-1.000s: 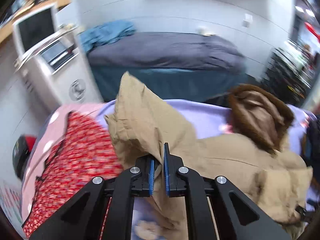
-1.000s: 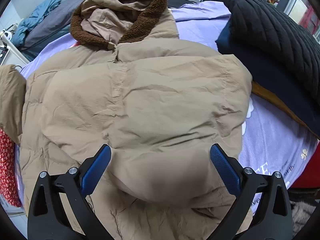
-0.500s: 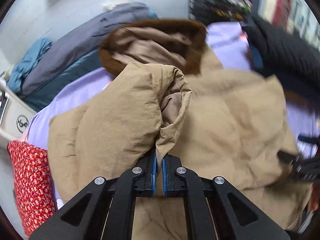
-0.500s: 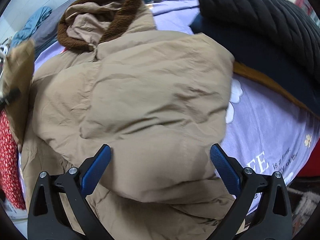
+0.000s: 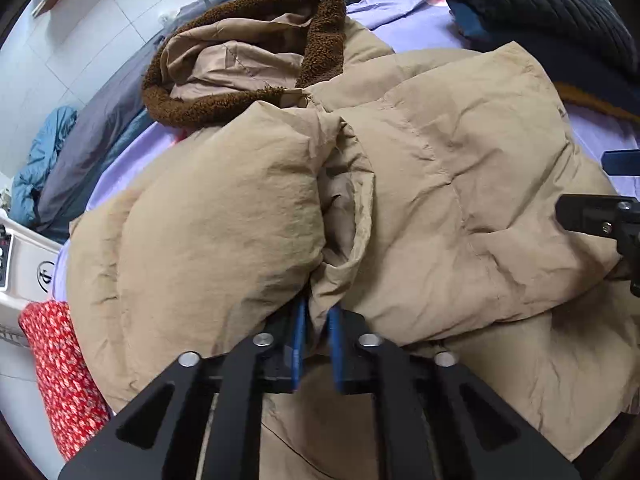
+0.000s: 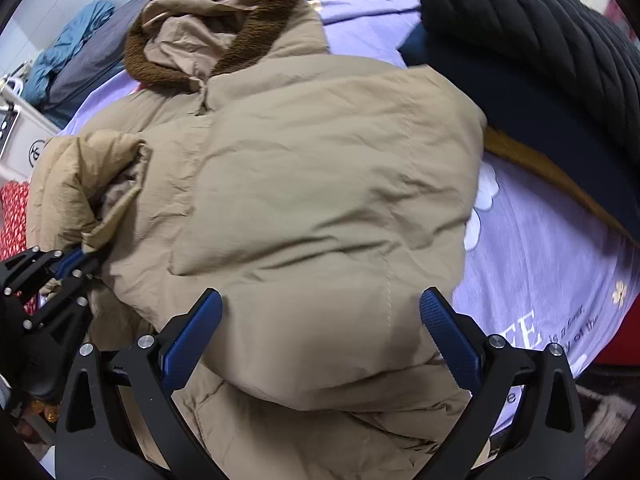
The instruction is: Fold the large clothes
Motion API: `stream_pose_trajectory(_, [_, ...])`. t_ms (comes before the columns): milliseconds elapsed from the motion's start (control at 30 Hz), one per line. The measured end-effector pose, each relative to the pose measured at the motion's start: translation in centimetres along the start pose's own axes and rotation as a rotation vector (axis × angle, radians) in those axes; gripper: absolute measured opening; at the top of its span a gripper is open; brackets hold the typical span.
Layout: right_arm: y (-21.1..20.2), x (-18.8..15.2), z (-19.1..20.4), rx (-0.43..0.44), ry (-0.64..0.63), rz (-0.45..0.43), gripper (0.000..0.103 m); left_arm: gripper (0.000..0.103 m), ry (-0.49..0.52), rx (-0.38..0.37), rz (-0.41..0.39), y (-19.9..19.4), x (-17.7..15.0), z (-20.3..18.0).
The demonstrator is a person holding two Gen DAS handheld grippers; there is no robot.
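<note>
A tan puffer jacket (image 6: 328, 184) with a brown fleece-trimmed hood (image 6: 240, 20) lies on a lilac bedsheet (image 6: 552, 264). It also shows in the left wrist view (image 5: 460, 200). My left gripper (image 5: 317, 332) is shut on the cuff of the jacket's sleeve (image 5: 224, 216) and holds it over the jacket's body. The left gripper also shows in the right wrist view (image 6: 76, 262) at the left. My right gripper (image 6: 320, 320) is open and empty above the jacket's lower part, one finger on each side of a puffed fold.
A black quilted garment (image 6: 540, 40) over a navy one lies at the right of the bed. A red floral cloth (image 5: 68, 376) hangs at the left edge. A grey bed (image 5: 100, 128) with blue bedding and a white appliance (image 5: 24, 276) stand beyond.
My left gripper has carried the sleeve from the left side across onto the jacket's body. My right gripper stays open over the jacket's lower part.
</note>
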State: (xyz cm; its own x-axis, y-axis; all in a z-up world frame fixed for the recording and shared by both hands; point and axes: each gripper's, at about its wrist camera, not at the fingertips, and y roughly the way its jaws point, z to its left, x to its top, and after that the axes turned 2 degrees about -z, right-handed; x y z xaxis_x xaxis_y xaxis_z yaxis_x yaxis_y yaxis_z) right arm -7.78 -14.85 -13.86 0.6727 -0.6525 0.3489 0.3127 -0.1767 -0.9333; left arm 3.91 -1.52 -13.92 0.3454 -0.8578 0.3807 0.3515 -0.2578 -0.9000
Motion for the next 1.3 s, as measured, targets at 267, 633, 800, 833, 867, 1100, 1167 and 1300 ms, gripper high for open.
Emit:
stream_pose_trajectory(267, [-0.8,1.5,0.9,0.025,-0.017,-0.021,0.098,0.077,-0.050,-0.053,-0.102,-4.4,-1.0,0.5])
stream_pose_trajectory(633, [-2.9,4.7,7.5,0.078,-0.191,-0.124,0.098,0.076,-0.290,0.107,-0.115,-6.3,-3.4,9.4])
stream_pose_trajectory(800, [-3.4,5.9,13.2,0.135,-0.332,-0.168,0.098,0.070,-0.454,0.157,-0.045,-5.0,-5.5,14.0])
stream_pose_trajectory(833, [-3.3,6.0,14.1,0.141,-0.358,-0.170,0.098,0.070,-0.475,0.160,-0.039,-5.0,-5.8,14.5])
stream_pose_trajectory(867, [-2.9,6.1,15.2,0.143,-0.391,-0.162,0.098,0.070,-0.493,0.167,-0.034,-4.7,-5.6,15.2])
stream_pose_trajectory(1100, [2.2,6.3,16.5,0.013,-0.394,-0.032,0.098,0.070,-0.502,0.153,0.000,-1.5,-2.2,16.1])
stream_pose_trajectory(1167, [4.2,5.7,15.5,0.003,-0.366,0.039,0.098,0.070,-0.481,0.150,0.026,0.0,-1.5,15.5])
stream_pose_trajectory(1300, [6.9,4.4,13.2,0.017,-0.308,0.114,0.098,0.072,-0.475,0.137,0.069,2.5,-1.5,14.8])
